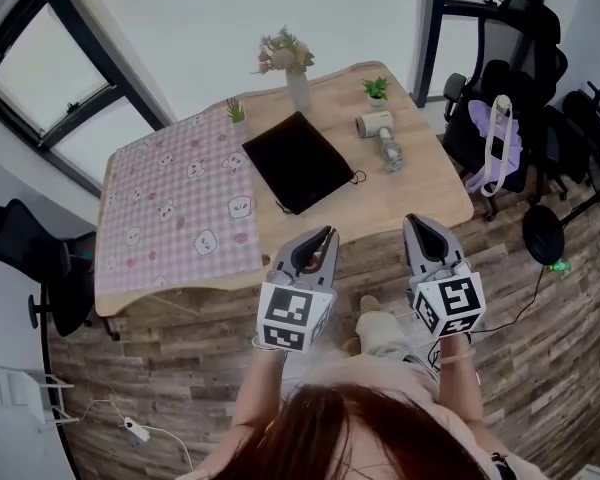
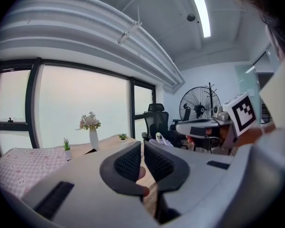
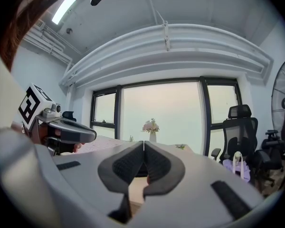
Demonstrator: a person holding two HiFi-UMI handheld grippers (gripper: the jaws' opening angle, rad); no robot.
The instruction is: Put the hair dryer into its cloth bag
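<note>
A black cloth bag (image 1: 298, 160) lies flat on the middle of the wooden table (image 1: 420, 193). The white hair dryer (image 1: 380, 128) lies to its right, toward the far edge, apart from the bag. Both grippers are held side by side in front of the table's near edge, short of the objects. My left gripper (image 1: 328, 233) is shut with nothing between its pads, as its own view (image 2: 142, 145) also shows. My right gripper (image 1: 414, 221) is shut and empty too, its jaws pressed together (image 3: 143, 144). Each gripper appears in the other's view, the right one (image 2: 204, 127) and the left one (image 3: 61, 132).
A pink checked cloth (image 1: 180, 208) covers the table's left half. A vase of flowers (image 1: 290, 68) and two small potted plants (image 1: 376, 90) stand along the far edge. Office chairs (image 1: 510, 78) with a purple bag crowd the right; a fan base (image 1: 545, 233) stands on the floor.
</note>
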